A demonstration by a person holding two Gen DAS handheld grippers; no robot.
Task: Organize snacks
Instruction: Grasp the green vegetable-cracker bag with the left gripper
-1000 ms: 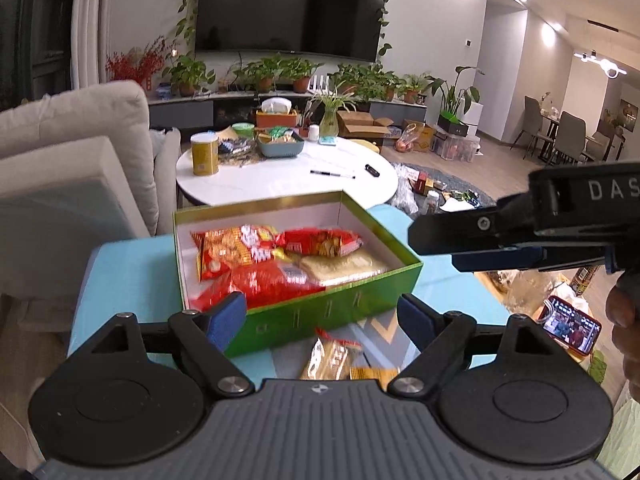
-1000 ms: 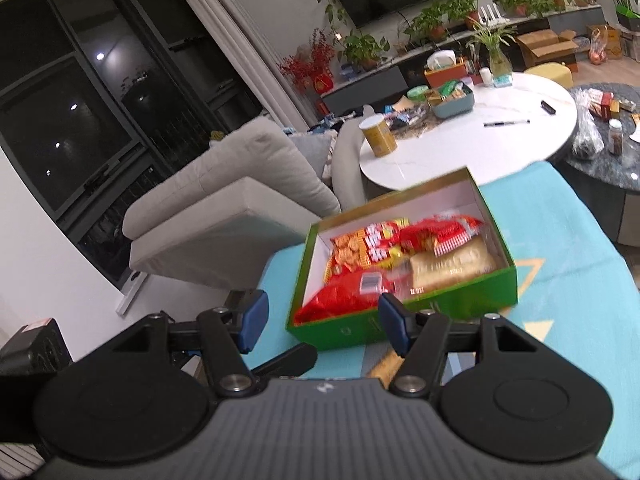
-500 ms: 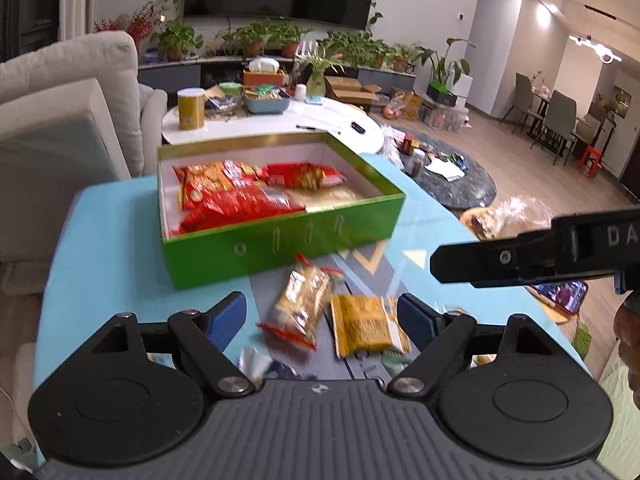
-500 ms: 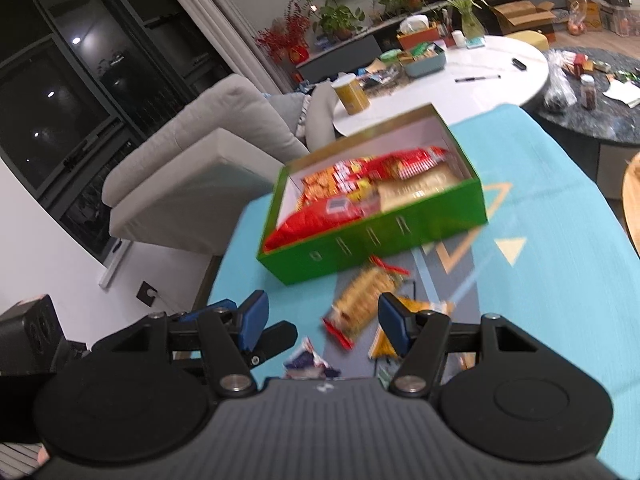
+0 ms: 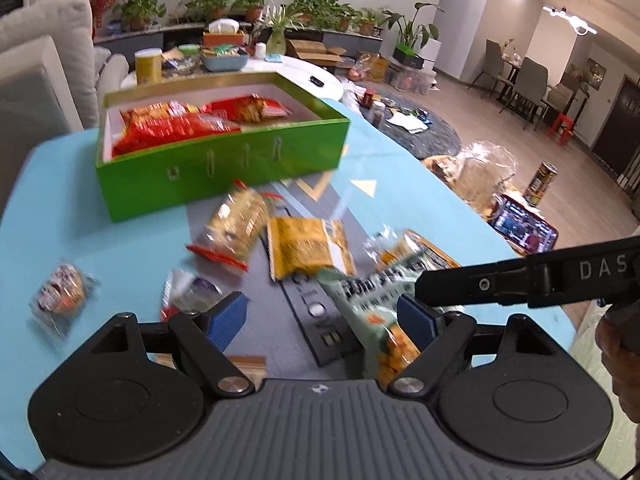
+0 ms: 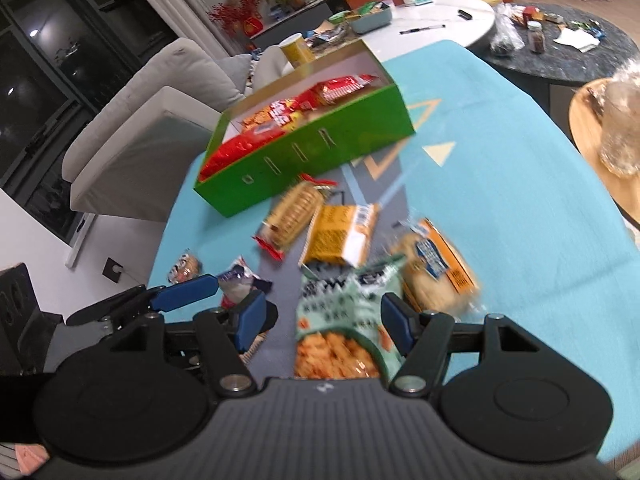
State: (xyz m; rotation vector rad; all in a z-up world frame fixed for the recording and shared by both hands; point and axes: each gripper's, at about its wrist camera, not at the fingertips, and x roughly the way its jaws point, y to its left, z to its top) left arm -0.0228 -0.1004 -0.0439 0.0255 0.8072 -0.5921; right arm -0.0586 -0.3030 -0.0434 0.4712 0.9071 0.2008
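Note:
A green box [image 5: 224, 168] [image 6: 320, 152] holds several red snack packs at the far side of the blue table. Loose packs lie in front of it: a clear biscuit pack [image 5: 234, 224] [image 6: 294, 214], a yellow pack [image 5: 308, 246] [image 6: 342, 234], an orange-blue pack [image 6: 436, 268], a pale green chip bag [image 5: 372, 304] [image 6: 344, 320], and small wrapped sweets [image 5: 60, 292] [image 6: 184, 268]. My left gripper [image 5: 320, 320] is open and empty above the near packs. My right gripper [image 6: 320, 318] is open, its jaws either side of the green chip bag without gripping it.
A white round table [image 6: 436, 28] with a yellow can and bowls stands behind the box. A grey sofa [image 6: 152, 100] is at the left. A dark low table [image 6: 568, 52], a wooden stool with a plastic bag [image 6: 616, 132] and a phone [image 5: 524, 232] are at the right.
Both grippers have pulled back and tipped down from the green box toward the near loose packs. The green chip bag has come in between the right jaws. Both stay open.

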